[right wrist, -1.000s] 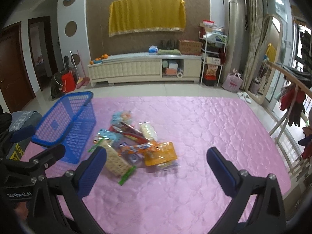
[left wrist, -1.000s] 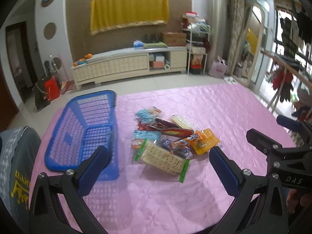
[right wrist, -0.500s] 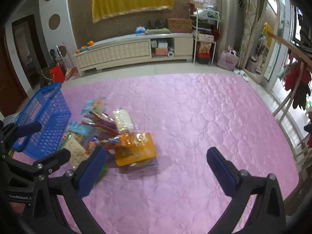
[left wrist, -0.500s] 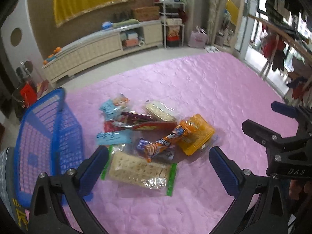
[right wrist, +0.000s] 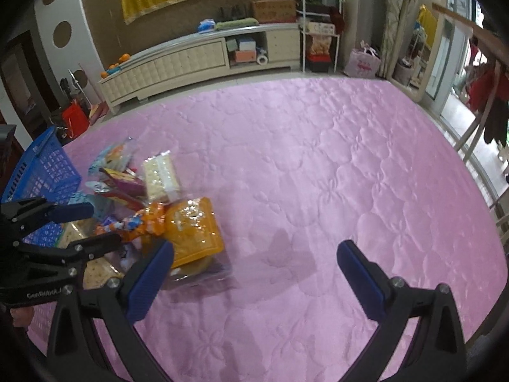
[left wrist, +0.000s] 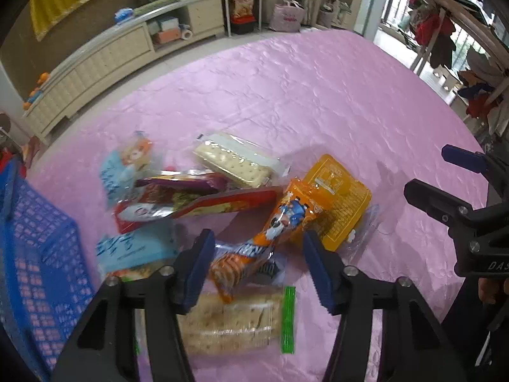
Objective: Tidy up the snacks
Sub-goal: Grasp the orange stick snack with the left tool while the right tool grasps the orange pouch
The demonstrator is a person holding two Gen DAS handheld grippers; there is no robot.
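Note:
A pile of snack packs lies on the pink tablecloth (left wrist: pixel 318 89). My left gripper (left wrist: pixel 256 262) is open, low over the pile, its jaws on either side of a long orange snack pack (left wrist: pixel 280 222). A cracker pack with green ends (left wrist: pixel 235 321) lies under the gripper. An orange-yellow pouch (left wrist: pixel 340 203) lies to the right; it also shows in the right wrist view (right wrist: pixel 194 229). My right gripper (right wrist: pixel 254 273) is open and empty above bare cloth, right of the pile. The blue basket (left wrist: pixel 28 254) stands at the left.
More packs lie in the pile: a white cracker pack (left wrist: pixel 235 162), a red pack (left wrist: pixel 191 207), light blue packs (left wrist: pixel 133 251). A cream cabinet (right wrist: pixel 197 60) stands beyond the table's far edge. A drying rack (left wrist: pixel 445 38) is at the right.
My left gripper has dropped toward the pile and its jaws have narrowed around the long orange pack. My right gripper has moved forward and lower, with the pile now at its left.

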